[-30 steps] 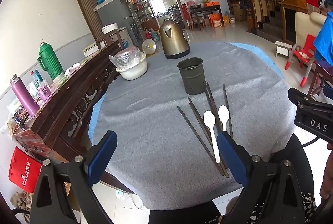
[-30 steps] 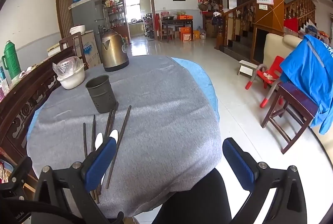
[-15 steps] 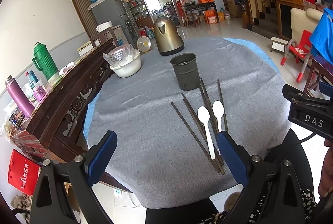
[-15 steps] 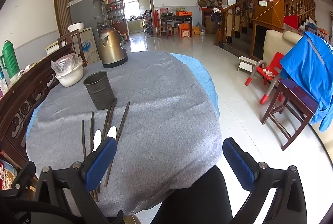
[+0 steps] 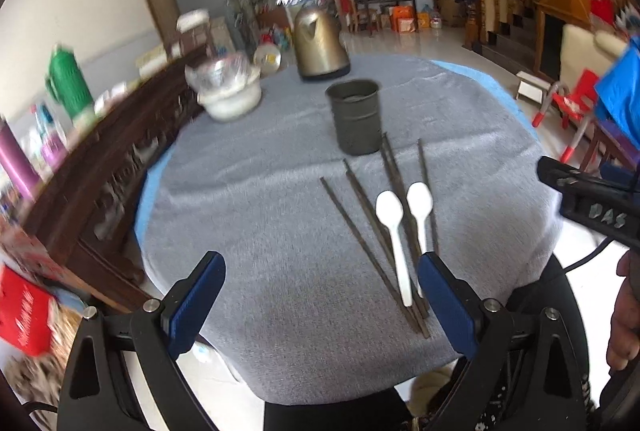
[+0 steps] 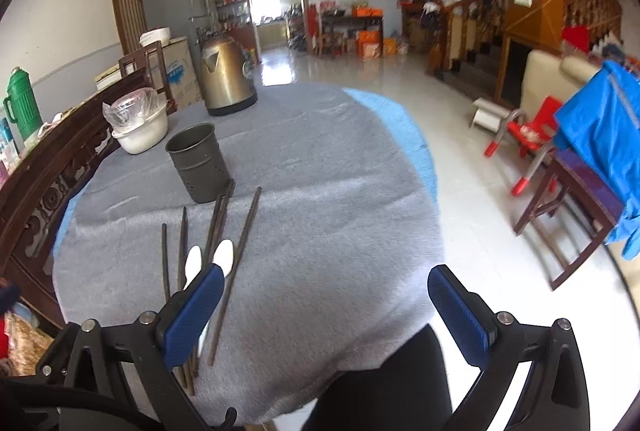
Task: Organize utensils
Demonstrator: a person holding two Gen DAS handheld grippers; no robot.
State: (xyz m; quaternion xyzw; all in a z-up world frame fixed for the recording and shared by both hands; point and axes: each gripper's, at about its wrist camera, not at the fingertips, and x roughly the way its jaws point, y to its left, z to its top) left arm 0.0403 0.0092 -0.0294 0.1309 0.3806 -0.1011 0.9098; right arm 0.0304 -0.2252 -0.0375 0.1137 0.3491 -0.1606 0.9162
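Here: two white spoons (image 5: 394, 227), six chopsticks (image 5: 362, 235), one holder (image 5: 354, 121); both grippers' fingers (image 5: 196, 305) wide, empty.

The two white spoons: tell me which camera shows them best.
The left wrist view: both white spoons lie in full on the chopsticks, bowls toward the holder. In the right wrist view the right gripper finger covers their handles, leaving only the bowls.

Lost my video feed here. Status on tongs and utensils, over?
Left tongs and right tongs open, empty. Spoons and chopsticks loose on the cloth, holder standing behind them. Nothing in the way.
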